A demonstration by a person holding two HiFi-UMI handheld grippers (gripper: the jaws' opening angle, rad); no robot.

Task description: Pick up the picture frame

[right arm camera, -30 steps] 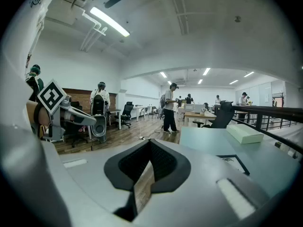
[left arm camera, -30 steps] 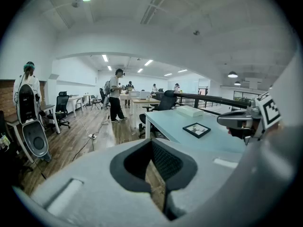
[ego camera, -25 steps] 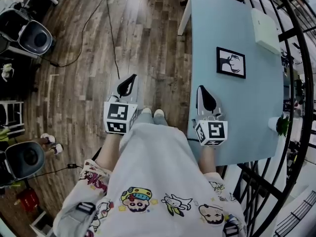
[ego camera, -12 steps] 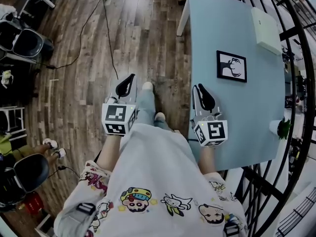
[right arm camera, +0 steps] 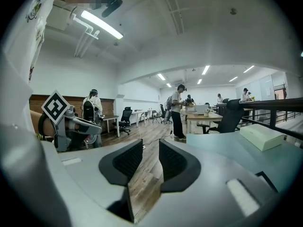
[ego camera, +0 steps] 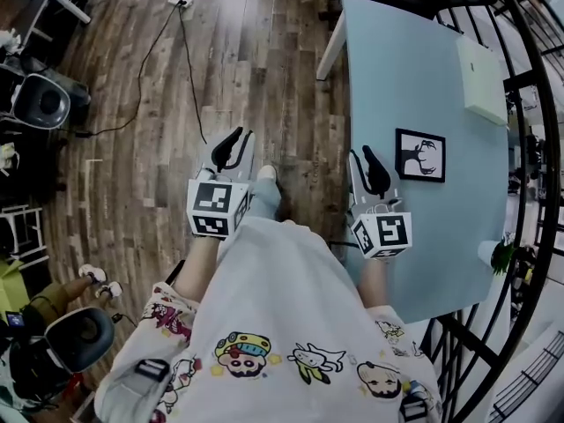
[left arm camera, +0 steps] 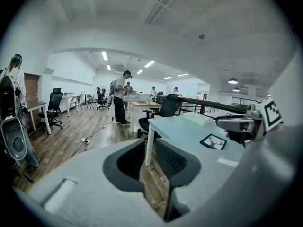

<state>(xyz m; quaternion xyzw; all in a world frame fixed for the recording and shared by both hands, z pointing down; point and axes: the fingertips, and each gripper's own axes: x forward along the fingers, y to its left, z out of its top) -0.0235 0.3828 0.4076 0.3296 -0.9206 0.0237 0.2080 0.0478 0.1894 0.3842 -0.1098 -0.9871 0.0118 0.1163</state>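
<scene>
Though near right claw [ego camera: 362,153], picture frame [left arm camera: 213,141] left-viewed.

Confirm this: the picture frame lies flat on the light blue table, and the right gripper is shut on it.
Wrong on the grip. The right gripper is open, not shut on the picture frame: the right gripper view shows its jaws apart, having just been opening, with nothing between them. The frame does lie flat on the light blue table.

In the right gripper view, the right gripper [right arm camera: 150,161] is hiding most of the picture frame [right arm camera: 266,178]; one dark corner is showing. At the desk's [ego camera: 423,86] right edge, a white-and-green object [ego camera: 498,254] is appearing too small to identify.
</scene>
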